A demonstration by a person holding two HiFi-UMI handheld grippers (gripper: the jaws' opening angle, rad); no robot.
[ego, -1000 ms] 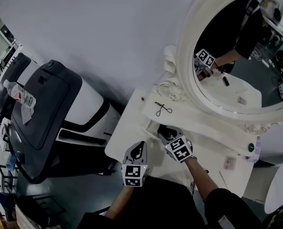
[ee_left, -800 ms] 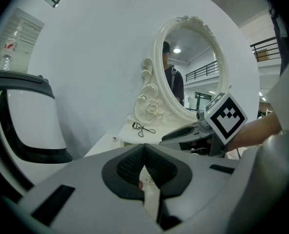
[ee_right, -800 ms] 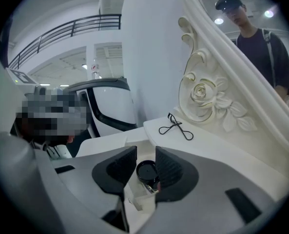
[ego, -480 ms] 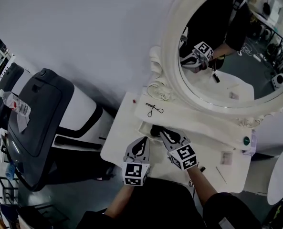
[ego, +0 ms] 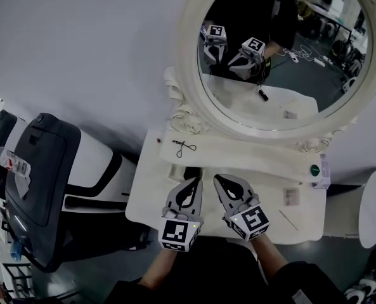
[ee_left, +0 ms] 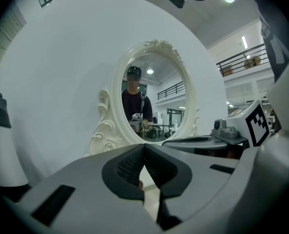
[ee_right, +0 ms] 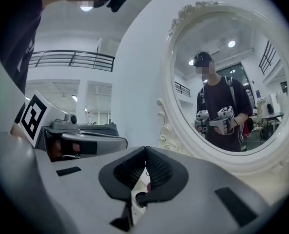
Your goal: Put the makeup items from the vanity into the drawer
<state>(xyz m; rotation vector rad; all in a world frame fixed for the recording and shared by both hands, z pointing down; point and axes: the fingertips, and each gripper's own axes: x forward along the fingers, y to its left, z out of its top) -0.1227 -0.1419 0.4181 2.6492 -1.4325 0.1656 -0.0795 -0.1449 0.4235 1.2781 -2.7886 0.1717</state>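
Head view is looking steeply down on a white vanity (ego: 146, 198) with a big oval mirror (ego: 189, 81) standing at its back. Both grippers are hovering side by side over the vanity top, in front of the mirror's lower left edge.

The left gripper (ego: 191, 182) is pointing toward the mirror with its jaws pressed together and nothing between them; the left gripper view is showing the dark pads meeting in a closed line. The right gripper (ego: 218, 180) is sitting just beside it, on the side nearer the mirror's middle. Its jaws are likewise fully together and holding nothing.

A small drawer (ego: 174, 170) is standing open just ahead of the two jaw tips, below the mirror's left side, with something dark (ego: 191, 171) lying in it; what it is cannot be told.

An eyelash curler (ego: 183, 147) is lying on the raised ledge directly under the mirror's lower left rim. A green-capped pot (ego: 314, 169) is resting on the same ledge under the mirror's right end. A small palette (ego: 291, 196) and a thin stick (ego: 288, 220) are lying on the lower top, well out from the mirror's right end.

The mirror is reflecting a person holding both grippers. A dark chair (ego: 42, 182) is standing well to the left of the mirror.
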